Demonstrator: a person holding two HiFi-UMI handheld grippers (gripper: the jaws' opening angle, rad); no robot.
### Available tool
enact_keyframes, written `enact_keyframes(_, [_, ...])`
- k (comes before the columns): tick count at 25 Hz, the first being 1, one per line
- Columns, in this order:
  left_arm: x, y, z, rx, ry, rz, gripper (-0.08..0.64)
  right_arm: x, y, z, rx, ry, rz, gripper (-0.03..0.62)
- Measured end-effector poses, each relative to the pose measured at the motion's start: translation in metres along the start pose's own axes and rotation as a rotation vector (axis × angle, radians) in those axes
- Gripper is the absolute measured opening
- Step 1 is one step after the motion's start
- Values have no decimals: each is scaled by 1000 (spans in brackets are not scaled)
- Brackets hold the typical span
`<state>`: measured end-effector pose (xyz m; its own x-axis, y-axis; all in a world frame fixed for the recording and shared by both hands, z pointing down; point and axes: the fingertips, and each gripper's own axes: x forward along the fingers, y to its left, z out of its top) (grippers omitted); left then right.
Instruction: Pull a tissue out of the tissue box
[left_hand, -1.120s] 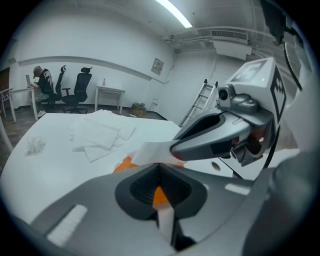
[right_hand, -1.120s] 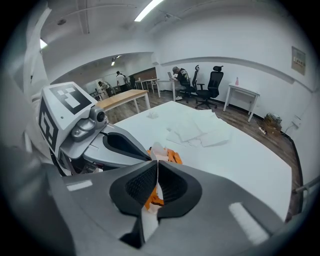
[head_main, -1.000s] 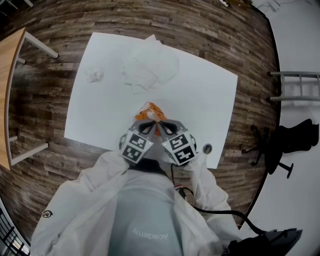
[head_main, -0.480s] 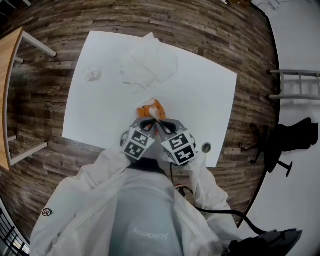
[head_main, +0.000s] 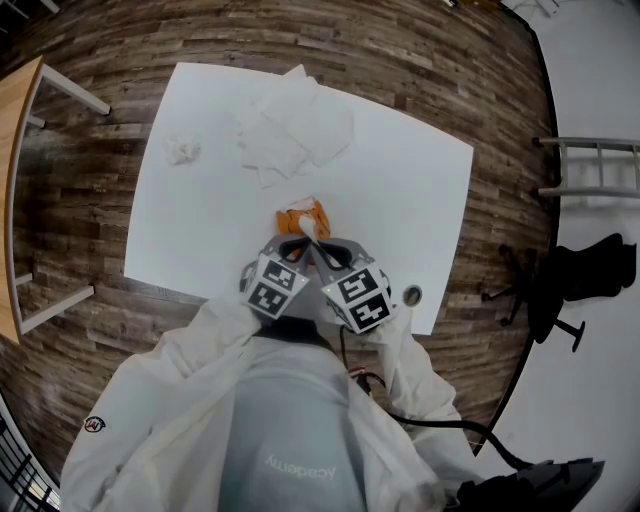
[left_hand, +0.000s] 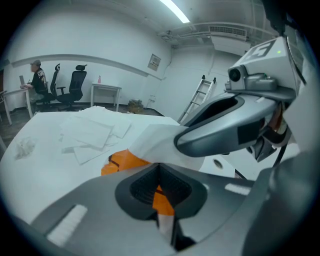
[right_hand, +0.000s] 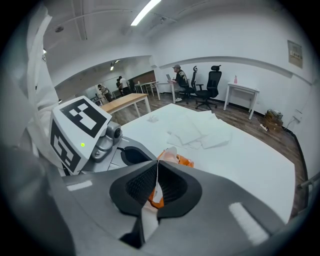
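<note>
Two tongs met over the near middle of the white tabletop (head_main: 410, 200), just in front of the person's body. Between them sat the tissue box (head_main: 298, 214), a soft orange pack. One white tissue (head_main: 308, 229) stood up out of its top, the only thing seen coming from it; what remained inside could not be seen.

The left tongs (head_main: 292, 243) had their jaws drawn together on the near edge of the orange pack, whose wrapper showed in the slit between the pads in the left gripper view. The right tongs (head_main: 320, 245) were pressed shut on the tissue, with a thin white sheet running up between the ribbed pads in the right gripper view and the pack just beyond their tips.

Farther back on the tabletop lay a loose spread of flat tissues (head_main: 295, 130), well apart from the pack. A small crumpled tissue (head_main: 182, 150) lay alone to their left.
</note>
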<state>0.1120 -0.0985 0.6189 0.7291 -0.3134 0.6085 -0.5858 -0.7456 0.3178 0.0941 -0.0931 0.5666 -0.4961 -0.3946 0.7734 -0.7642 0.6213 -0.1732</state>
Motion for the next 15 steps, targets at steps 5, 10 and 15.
enact_keyframes(5, [2, 1, -1, -1, 9, -2, 0, -2, -1, 1, 2, 0, -1, 5])
enact_keyframes(10, [4, 1, -2, 2, 12, -6, 0, -1, -3, 1, 9, -2, -7, 5])
enact_keyframes(15, [6, 2, -4, 2, 19, -8, 0, -3, -3, 2, 19, -8, -9, 3])
